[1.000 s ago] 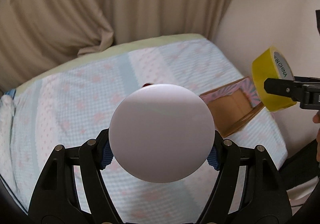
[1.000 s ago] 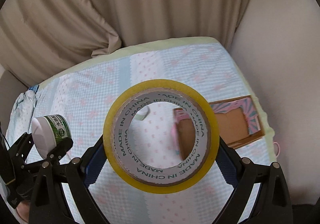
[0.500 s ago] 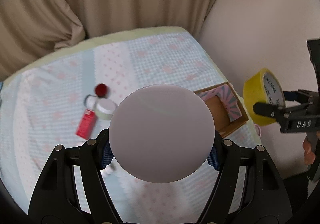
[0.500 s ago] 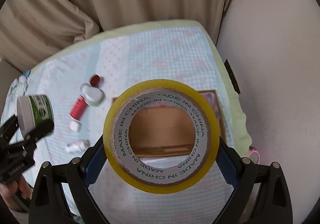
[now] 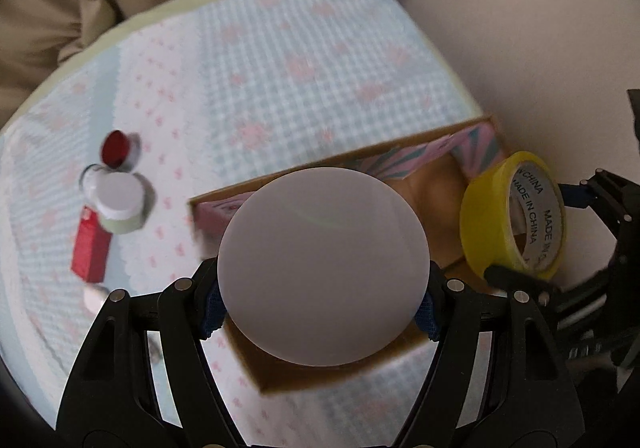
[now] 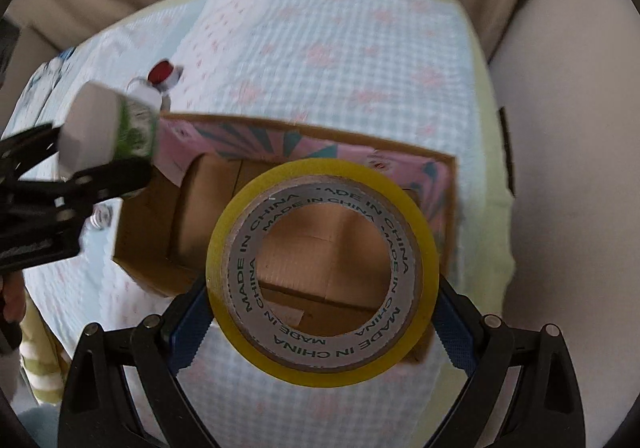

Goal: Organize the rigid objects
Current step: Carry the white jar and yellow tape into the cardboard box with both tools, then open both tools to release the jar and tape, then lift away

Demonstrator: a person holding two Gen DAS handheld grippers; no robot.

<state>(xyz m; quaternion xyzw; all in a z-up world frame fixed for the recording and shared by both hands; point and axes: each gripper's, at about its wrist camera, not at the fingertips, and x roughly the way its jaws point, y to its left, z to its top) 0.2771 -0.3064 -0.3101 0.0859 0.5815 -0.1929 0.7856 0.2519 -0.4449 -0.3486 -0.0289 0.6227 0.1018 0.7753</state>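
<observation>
Right claw point(image 6: 322, 322) is clamped on the yellow tape roll point(image 6: 320, 272), held over the open cardboard box point(image 6: 168, 244). Left claw point(image 5: 323, 304) is squeezing a white-lidded jar point(image 5: 323, 266) with a green label, over the box's left end. Further back on the checkered bedspread point(image 5: 304, 60) sit a red tube point(image 5: 91, 248), another white-capped jar point(image 5: 120, 202) and a small red-lidded pot point(image 5: 116, 154).

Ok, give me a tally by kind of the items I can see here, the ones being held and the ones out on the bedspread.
Tape rolls: 1, the yellow tape roll
White-lidded jars: 2, the held jar and the jar on the bedspread
Red-capped container: 1
Red box: 1
Cardboard box: 1
Total: 6
</observation>
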